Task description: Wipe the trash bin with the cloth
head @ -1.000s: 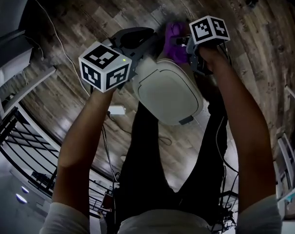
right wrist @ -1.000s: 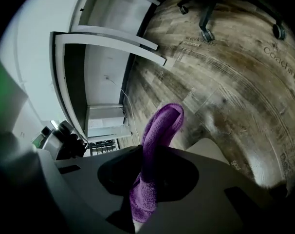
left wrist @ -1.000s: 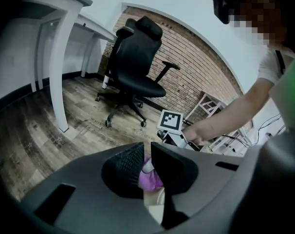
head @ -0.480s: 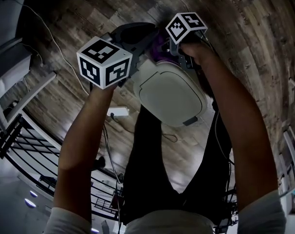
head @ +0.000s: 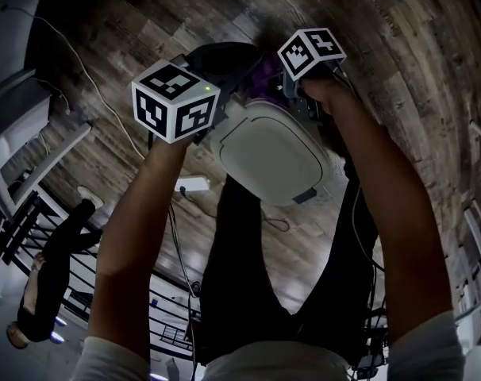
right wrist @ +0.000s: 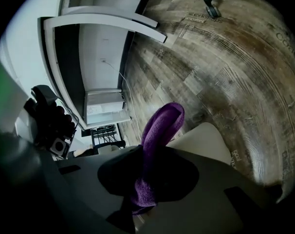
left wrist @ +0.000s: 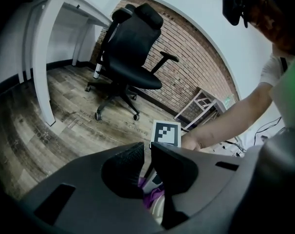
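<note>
Head view: white plastic lidded trash bin [head: 272, 153] standing on the wooden floor [head: 407, 70], purple terry cloth [head: 260, 82] at its far rim.
Left gripper view: left gripper [left wrist: 148, 155] narrowly parted, empty, just beside the bin.
Right gripper view: right gripper [right wrist: 150, 165] clamped on the cloth. The cloth's loose loop could fold under or pull free if dragged hard across the lid.

Right tool [right wrist: 146, 167] clamped, left tool [left wrist: 147, 152] (barely) apart.
</note>
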`<state>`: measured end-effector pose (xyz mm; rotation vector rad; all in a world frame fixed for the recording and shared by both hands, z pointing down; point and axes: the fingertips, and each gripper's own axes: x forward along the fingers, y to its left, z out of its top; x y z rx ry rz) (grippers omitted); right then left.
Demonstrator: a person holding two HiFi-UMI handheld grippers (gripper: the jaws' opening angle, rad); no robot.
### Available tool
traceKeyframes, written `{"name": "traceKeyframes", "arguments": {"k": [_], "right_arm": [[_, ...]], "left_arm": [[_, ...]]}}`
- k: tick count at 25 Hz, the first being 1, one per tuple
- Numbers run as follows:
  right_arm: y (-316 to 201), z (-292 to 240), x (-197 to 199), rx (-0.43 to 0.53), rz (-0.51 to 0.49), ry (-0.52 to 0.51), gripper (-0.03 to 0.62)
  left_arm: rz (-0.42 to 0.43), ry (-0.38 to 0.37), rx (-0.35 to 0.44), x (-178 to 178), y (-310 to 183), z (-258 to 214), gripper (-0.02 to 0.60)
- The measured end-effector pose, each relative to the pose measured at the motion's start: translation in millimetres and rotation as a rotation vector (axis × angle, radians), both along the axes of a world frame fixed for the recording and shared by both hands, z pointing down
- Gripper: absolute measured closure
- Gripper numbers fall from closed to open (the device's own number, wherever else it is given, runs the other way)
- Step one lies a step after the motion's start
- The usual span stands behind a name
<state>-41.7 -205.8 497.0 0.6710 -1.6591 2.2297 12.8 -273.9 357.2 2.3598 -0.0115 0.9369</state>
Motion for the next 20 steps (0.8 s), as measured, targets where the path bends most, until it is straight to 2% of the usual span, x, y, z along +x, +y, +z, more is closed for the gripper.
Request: {"name": "traceKeyframes", "arguments": {"k": [9, 20], "right_arm": [[33.1, -11.4, 29.1, 0.022, 0.092, -0.016, 0.513], [84.7, -14.1, 48.8, 0.013, 0.135, -0.031, 0.513]], "left_arm": [[0.089, -0.011, -0.020, 36.5, 34.8, 1.3, 0.548], [0.194, -0.043, -0.041, 70.0, 81.0, 9.2, 0.548]]}}
